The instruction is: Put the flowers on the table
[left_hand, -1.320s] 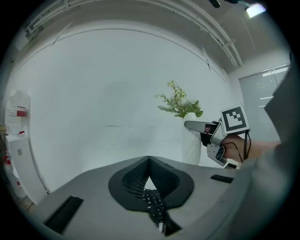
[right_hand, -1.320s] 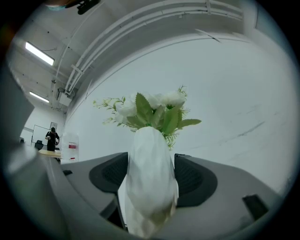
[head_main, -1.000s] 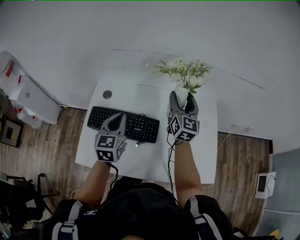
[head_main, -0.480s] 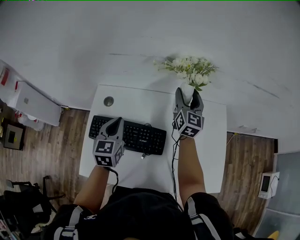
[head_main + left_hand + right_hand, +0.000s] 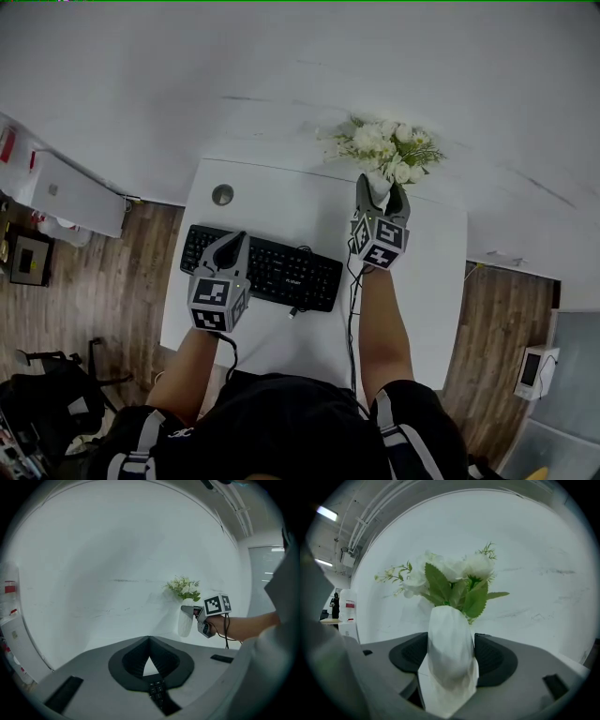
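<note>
White wall (image 5: 281, 75) fills the far side, and a white table (image 5: 281, 202) stands against it on a brown wood floor (image 5: 112, 272).

The right gripper (image 5: 381, 184) has reached a bit farther out than a moment ago, toward the far right part of the table by the wall. Its two jaws are squeezed on the sides of a white vase (image 5: 450, 653), so it is grasping the vase. The flowers (image 5: 384, 150) stick up out of the vase, white with green leaves. The vase stands upright over the far right of the table. Whether its bottom touches the table yet cannot be seen. This looks like the last part of the job: set the vase down and let go.

The left gripper (image 5: 236, 240) hangs over the near left side, above the black keyboard (image 5: 272, 267). Its jaws are pressed together with nothing in them.

A small round hole (image 5: 222, 194) sits in the far left of the table. A white box (image 5: 66, 192) stands on the floor to the left. The keyboard is well apart from the vase, and the spot under the vase looks free. The wall is close behind the flowers, so the leaves may brush it.
</note>
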Available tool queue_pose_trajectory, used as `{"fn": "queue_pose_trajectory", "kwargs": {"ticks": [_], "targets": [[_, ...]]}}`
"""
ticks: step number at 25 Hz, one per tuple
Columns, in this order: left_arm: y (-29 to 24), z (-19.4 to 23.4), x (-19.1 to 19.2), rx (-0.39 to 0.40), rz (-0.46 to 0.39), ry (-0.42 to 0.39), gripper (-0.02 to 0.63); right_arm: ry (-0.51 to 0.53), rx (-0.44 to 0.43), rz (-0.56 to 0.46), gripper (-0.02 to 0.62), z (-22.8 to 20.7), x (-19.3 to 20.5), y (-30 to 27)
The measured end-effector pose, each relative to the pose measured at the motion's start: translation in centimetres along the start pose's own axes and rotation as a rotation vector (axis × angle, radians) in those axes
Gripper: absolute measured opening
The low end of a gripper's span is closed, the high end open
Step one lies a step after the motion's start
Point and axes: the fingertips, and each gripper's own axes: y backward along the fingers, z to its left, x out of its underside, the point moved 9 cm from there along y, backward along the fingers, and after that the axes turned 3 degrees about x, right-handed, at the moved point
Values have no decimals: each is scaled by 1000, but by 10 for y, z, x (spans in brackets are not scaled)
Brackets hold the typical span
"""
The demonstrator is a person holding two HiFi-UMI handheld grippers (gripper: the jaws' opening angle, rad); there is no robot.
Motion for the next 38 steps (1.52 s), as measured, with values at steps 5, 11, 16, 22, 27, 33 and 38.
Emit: {"fn": "queue_pose_trajectory", "kwargs": {"ticks": [5, 11, 16, 22, 27, 33, 38], "targets": [[-2, 6, 4, -19, 10, 5, 6, 5, 7, 45, 318, 1, 24, -8], [-1, 4, 6, -22, 13, 4, 6, 14, 0, 49, 321, -1, 35, -4], [5, -2, 7, -27, 4, -1, 6, -18, -11, 83, 332, 1, 39, 2], [16, -13, 0, -19, -19, -8, 7, -7, -32, 92, 406, -3, 36, 18], [30, -25, -4, -19, -42, -6, 6, -26, -57, 60, 399, -3, 23, 49], [47, -47, -15, -7, -94, -8, 6, -10, -42, -50, 117, 3, -16, 116], [60, -78, -28, 22, -154, -16, 6, 20, -38, -114, 2, 3, -58, 172]]}}
